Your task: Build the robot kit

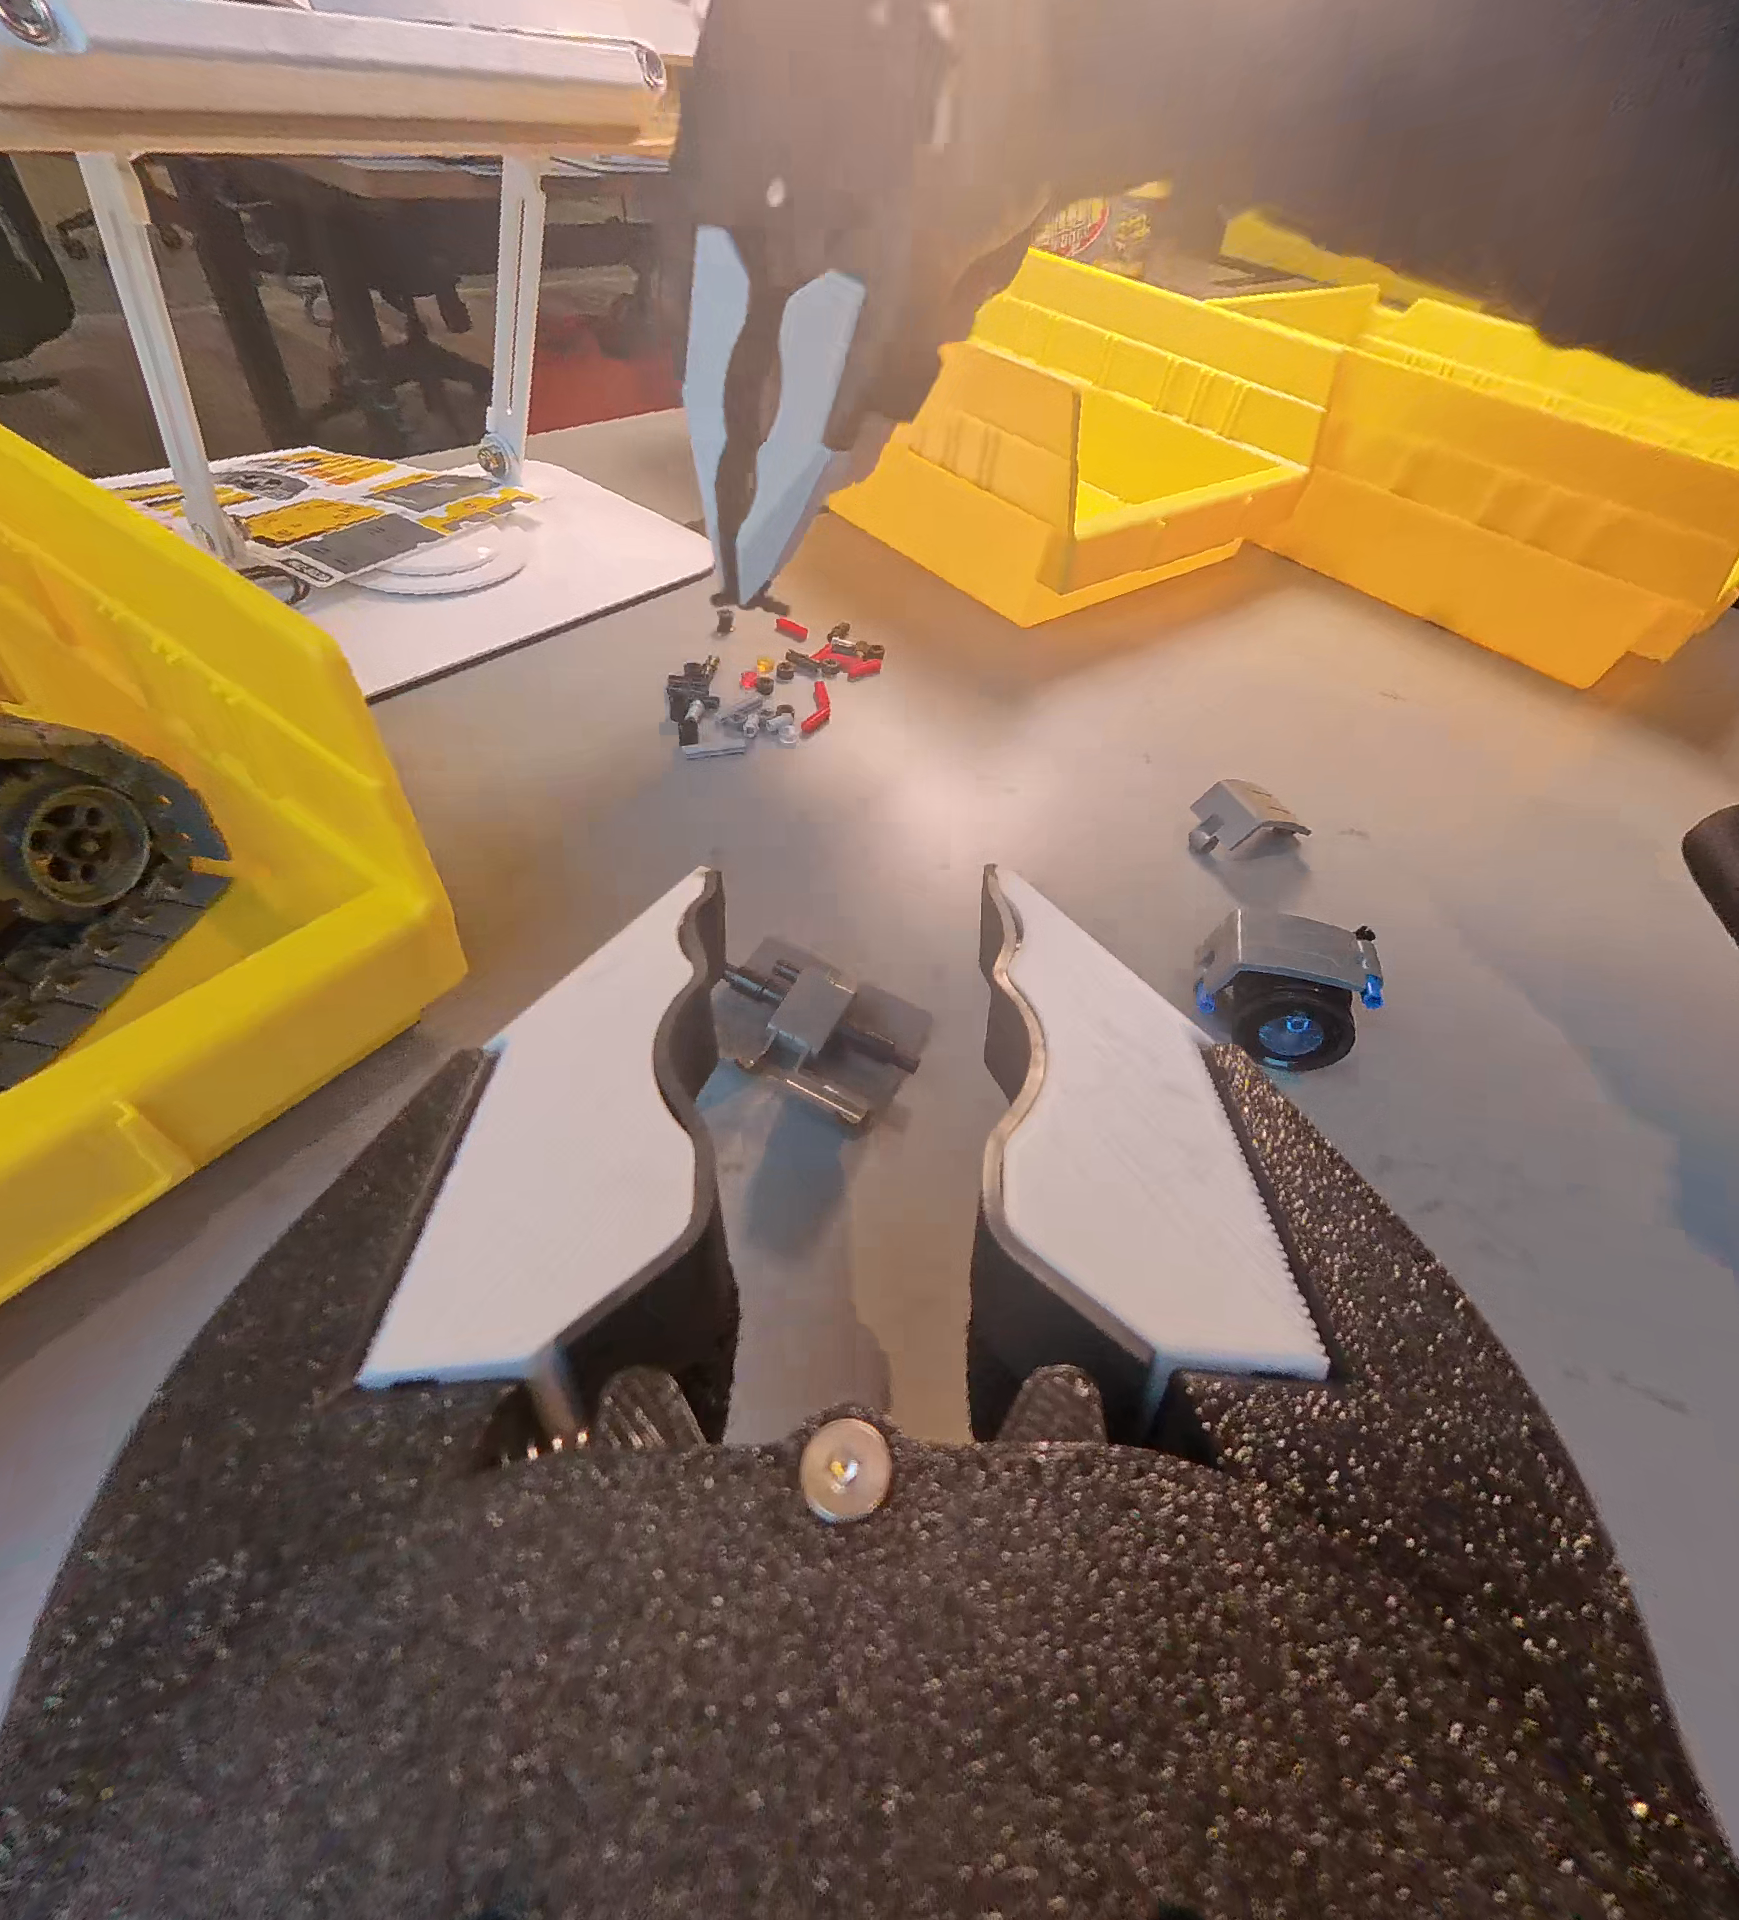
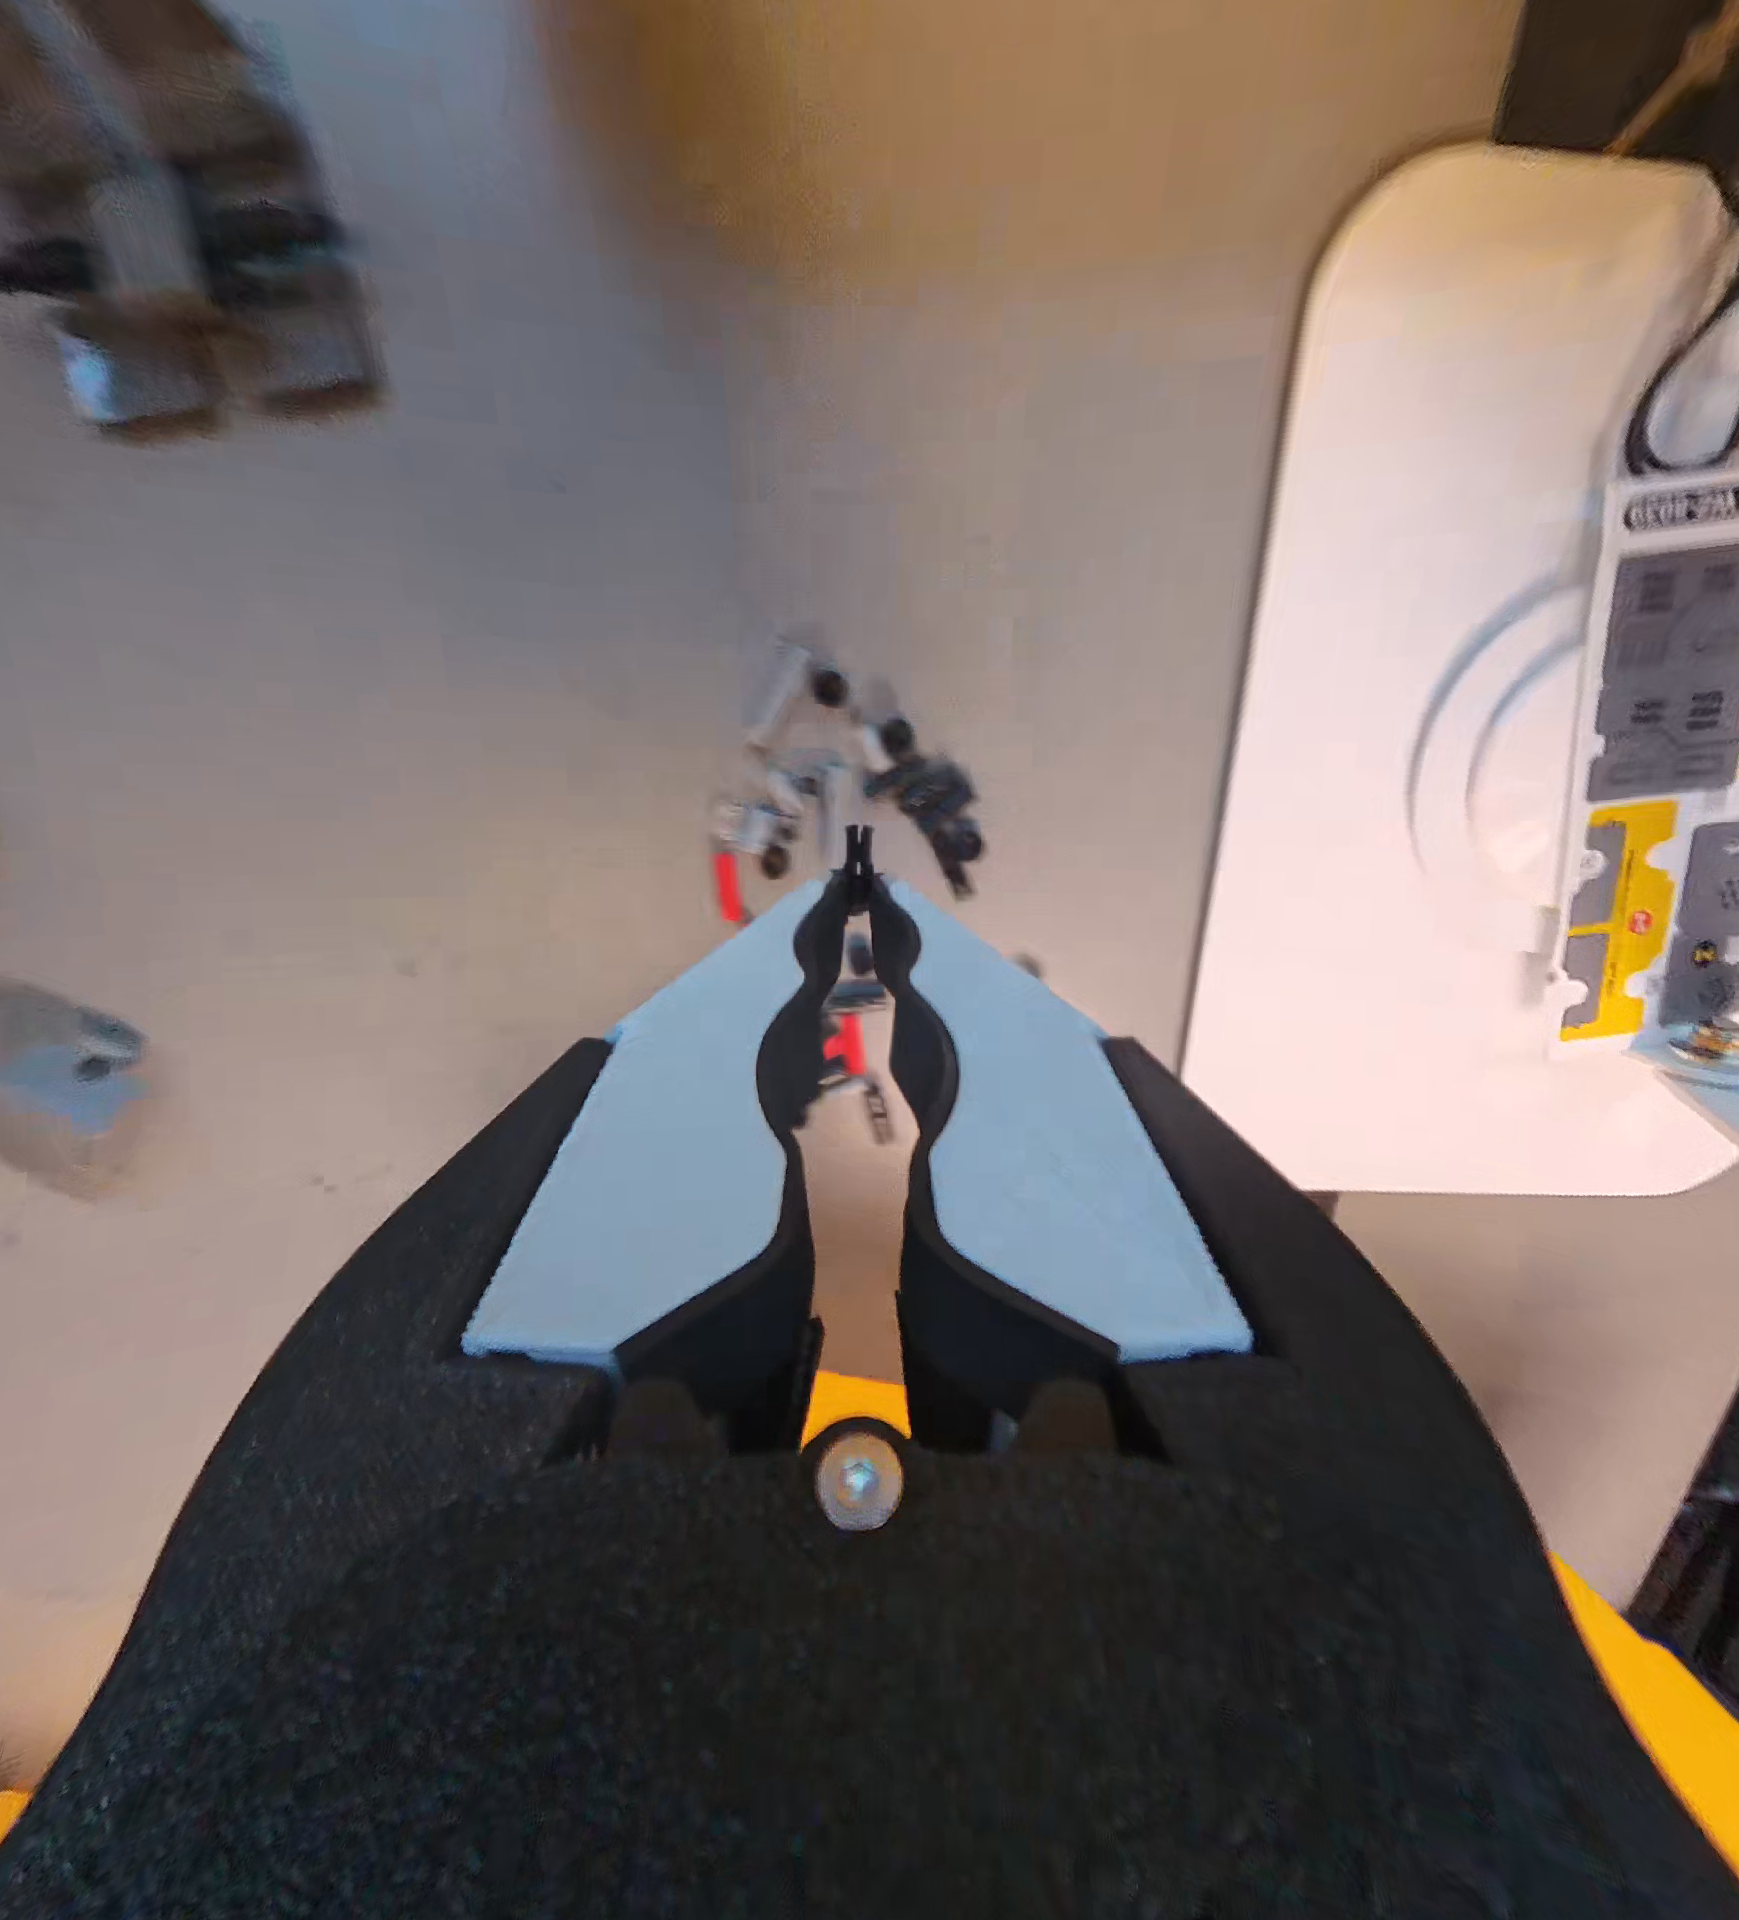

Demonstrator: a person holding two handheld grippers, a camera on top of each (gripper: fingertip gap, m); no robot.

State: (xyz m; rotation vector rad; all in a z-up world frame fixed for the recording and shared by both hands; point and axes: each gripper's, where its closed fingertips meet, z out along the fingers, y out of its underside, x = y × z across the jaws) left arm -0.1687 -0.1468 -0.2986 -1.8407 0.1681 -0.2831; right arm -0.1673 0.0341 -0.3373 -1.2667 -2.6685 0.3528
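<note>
While right gripper [image 2: 857,883] pinches a black pin [image 2: 857,847] over the parts pile [image 1: 777,681], left gripper [image 1: 849,914] gapes empty (grey assembly [image 1: 823,1023] between its jaws).

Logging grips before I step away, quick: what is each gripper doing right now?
Left gripper: open, holding nothing, over a grey toy part.
Right gripper: closed on a small black pin, above the pile of small parts.

Grey tabletop [image 1: 1052,727] under warm light, red floor [image 1: 616,374] beyond.

both wrist views share the small parts [image 1: 777,686].
</note>
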